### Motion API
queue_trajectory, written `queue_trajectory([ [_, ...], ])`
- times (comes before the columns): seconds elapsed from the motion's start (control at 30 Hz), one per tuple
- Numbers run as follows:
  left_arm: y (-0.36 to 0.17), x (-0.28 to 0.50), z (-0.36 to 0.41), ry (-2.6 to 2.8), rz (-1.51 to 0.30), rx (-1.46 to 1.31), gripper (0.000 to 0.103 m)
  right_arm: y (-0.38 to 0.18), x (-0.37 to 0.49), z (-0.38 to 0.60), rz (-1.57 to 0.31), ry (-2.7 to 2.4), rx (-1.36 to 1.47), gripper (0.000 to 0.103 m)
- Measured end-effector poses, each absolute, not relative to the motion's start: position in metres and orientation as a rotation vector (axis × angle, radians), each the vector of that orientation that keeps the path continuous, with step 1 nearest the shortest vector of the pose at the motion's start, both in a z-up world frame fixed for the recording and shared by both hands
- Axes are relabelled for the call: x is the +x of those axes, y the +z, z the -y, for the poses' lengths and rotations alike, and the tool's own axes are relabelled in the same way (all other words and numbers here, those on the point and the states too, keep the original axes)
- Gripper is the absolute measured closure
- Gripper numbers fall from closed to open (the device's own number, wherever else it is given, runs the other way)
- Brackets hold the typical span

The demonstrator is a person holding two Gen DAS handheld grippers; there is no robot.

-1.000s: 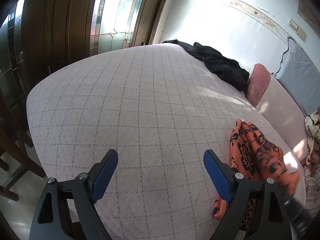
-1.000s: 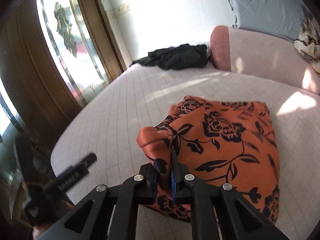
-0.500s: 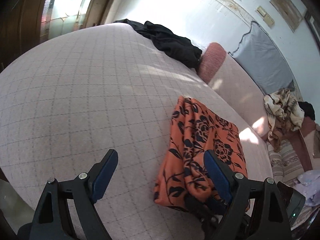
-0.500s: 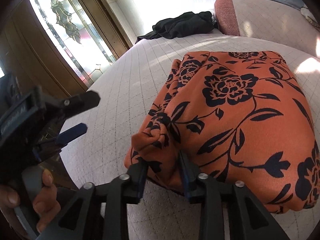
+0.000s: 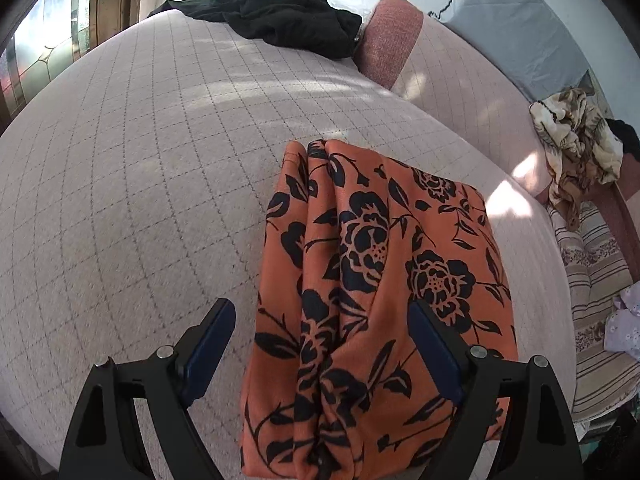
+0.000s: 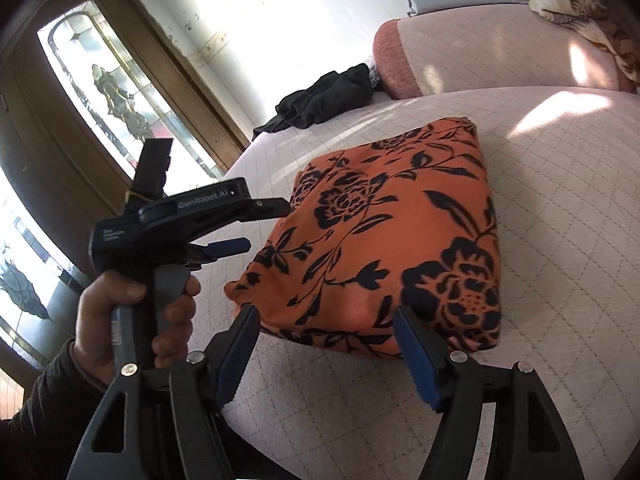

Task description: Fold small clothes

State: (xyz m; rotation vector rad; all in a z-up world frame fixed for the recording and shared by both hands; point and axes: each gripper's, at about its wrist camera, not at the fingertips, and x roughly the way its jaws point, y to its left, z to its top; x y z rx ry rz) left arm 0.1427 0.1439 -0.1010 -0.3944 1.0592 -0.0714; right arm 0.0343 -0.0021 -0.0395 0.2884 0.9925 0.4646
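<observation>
An orange garment with a black flower print (image 5: 372, 280) lies folded in a thick rectangle on the pink quilted bed (image 5: 140, 184). It also shows in the right wrist view (image 6: 400, 240). My left gripper (image 5: 320, 344) is open, its blue-padded fingers spread over the garment's near end, holding nothing. It shows from the side in the right wrist view (image 6: 260, 224), left of the garment. My right gripper (image 6: 324, 340) is open, its fingers at the garment's near edge, not gripping it.
A black garment (image 5: 280, 20) lies crumpled at the bed's far end by a pink bolster (image 5: 388, 40). A grey pillow (image 5: 520, 28) leans on the wall. A beige patterned cloth (image 5: 576, 140) and striped bedding (image 5: 592, 300) lie right. A glass-panelled door (image 6: 120, 100) stands left.
My right gripper opened and let go of the orange garment, which now lies flat and folded. My left gripper swung right over the garment's near end.
</observation>
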Motion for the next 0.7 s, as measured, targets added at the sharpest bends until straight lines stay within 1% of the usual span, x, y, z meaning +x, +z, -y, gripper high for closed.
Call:
queue_trajectory([
  [0.17,-0.11,0.161,-0.141,-0.087,-1.089,-0.39,0.016,-0.038,0.04,0.024,-0.971,0.441,0.344,0.03],
  [0.2,-0.113,0.164,-0.142,-0.096,-1.097,-0.399,0.027,-0.039,0.041,0.028,-0.971,0.44,0.353,0.03],
  [0.23,-0.117,0.168,-0.142,-0.111,-1.112,-0.408,0.042,-0.04,0.042,0.03,-0.97,0.44,0.362,0.03],
  [0.27,-0.119,0.17,-0.144,-0.123,-1.121,-0.425,0.05,-0.041,0.043,0.033,-0.97,0.44,0.369,0.03],
  [0.3,-0.119,0.171,-0.145,-0.14,-1.123,-0.439,0.066,-0.042,0.043,0.034,-0.971,0.44,0.375,0.03],
  [0.33,-0.115,0.171,-0.145,-0.139,-1.118,-0.431,0.076,-0.044,0.044,0.036,-0.971,0.441,0.378,0.03],
  [0.4,-0.097,0.166,-0.142,-0.135,-1.071,-0.395,0.086,-0.044,0.046,0.037,-0.97,0.44,0.379,0.03],
  [0.5,-0.066,0.141,-0.137,-0.127,-0.954,-0.339,0.087,-0.043,0.047,0.04,-0.966,0.427,0.381,0.03],
  [0.53,-0.066,0.135,-0.138,-0.125,-0.942,-0.341,0.087,-0.043,0.047,0.041,-0.965,0.421,0.382,0.03],
  [0.6,-0.083,0.134,-0.142,-0.104,-0.968,-0.327,0.085,-0.043,0.047,0.042,-0.966,0.414,0.381,0.03],
  [0.63,-0.099,0.138,-0.147,-0.093,-1.008,-0.342,0.075,-0.045,0.048,0.042,-0.973,0.414,0.38,0.03],
  [0.67,-0.113,0.142,-0.153,-0.092,-1.044,-0.375,0.067,-0.046,0.048,0.041,-0.978,0.416,0.378,0.031],
  [0.7,-0.117,0.141,-0.162,-0.077,-1.036,-0.427,0.049,-0.046,0.048,0.039,-0.98,0.418,0.368,0.03],
])
